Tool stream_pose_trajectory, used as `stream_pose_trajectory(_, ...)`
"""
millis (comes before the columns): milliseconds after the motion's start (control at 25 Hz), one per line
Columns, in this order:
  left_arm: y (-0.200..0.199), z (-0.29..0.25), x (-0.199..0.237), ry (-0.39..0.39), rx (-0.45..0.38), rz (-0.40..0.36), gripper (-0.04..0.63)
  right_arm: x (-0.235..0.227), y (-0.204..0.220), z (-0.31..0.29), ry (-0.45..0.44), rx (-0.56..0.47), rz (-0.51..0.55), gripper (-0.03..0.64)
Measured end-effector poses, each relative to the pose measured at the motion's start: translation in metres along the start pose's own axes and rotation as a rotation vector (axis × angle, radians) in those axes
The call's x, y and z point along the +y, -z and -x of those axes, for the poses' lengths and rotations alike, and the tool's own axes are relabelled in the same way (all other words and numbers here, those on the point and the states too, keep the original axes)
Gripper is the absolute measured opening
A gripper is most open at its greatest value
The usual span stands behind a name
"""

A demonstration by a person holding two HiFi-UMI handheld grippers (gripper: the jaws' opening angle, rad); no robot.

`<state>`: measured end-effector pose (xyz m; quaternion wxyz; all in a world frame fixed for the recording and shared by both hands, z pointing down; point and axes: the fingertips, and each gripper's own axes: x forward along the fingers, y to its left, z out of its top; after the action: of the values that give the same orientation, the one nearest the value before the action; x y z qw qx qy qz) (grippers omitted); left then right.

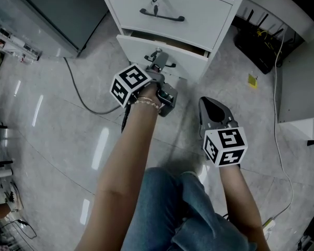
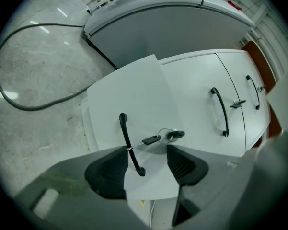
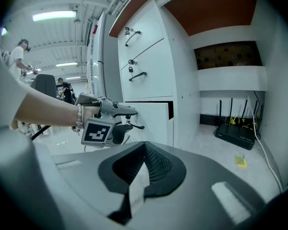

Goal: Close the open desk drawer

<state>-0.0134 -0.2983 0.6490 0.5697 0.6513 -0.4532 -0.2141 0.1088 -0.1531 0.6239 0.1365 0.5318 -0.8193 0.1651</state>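
Counting three white drawers, two hand-held grippers. Bottom drawer [image 1: 141,51] is seen partly pulled out, black handle [image 2: 129,143], key [image 2: 152,139] in lock. Jaws of left hand-held gripper [image 2: 146,164] are held apart with handle between them; right hand-held gripper [image 3: 143,164] is closed, empty.

1. Lit from above by ceiling strip lights [image 3: 51,16], bright in the right gripper view.
2. Streaked the glossy floor [image 1: 52,140] with pale glare in the head view.
3. Left the white drawer front [image 2: 134,95] evenly bright, with only soft shadows.
4. Stayed dim in the recess [image 3: 227,56] beside the drawers.
5. Bent straight lines hard toward the edges of both gripper views, with black corners.
6. Softened the nearest foreground slightly; kept the rest sharp.
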Motion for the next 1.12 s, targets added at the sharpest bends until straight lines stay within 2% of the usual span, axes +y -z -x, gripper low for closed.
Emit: stream_pose_trajectory(1120, -0.008, -0.036, -0.009, -0.014, -0.008, -0.008, 0.261, -0.027, 0.002, -0.001, 0.009, 0.012, 0.0, -0.002)
